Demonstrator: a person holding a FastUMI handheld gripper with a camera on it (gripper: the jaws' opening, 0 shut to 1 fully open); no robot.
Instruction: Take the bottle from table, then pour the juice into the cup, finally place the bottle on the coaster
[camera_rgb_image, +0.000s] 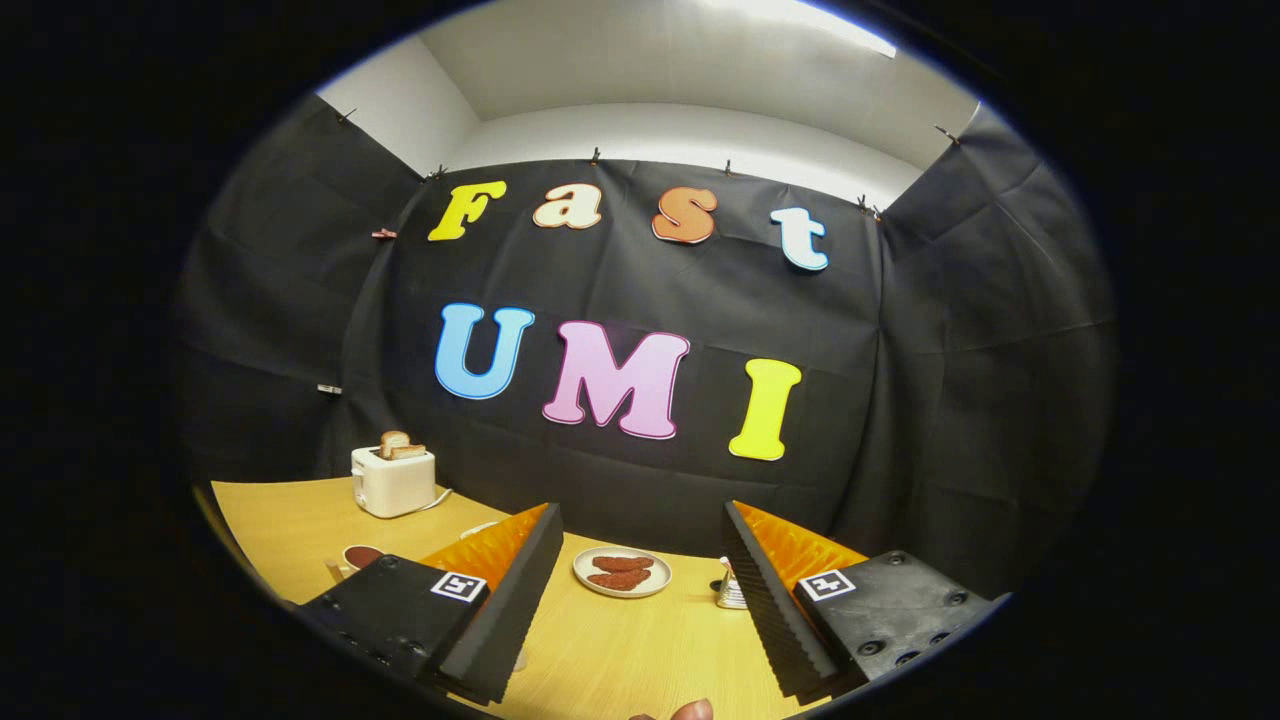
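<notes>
Black cloth walls close off the booth on three sides, w/ white wall and ceiling above. Wooden table runs below, pale grain.

Gripper hangs over the table, fingers spread wide, nothing between them but bare tabletop.

Plate sits beyond the fingers, roughly centred in the gap, w/ two reddish-brown food pieces on it. Toaster stands far back near the cloth, off to the left finger's side, w/ bread slices sticking up from the top; its cord trails along the table toward the middle.

Cup is by the left finger's outer side, partly hidden behind the gripper body; dark inside, contents unclear. Small metallic item peeks out right beside the right finger's inner face, mostly hidden, can't tell what it is. Fingertip of a person pokes in at the near table edge.
</notes>
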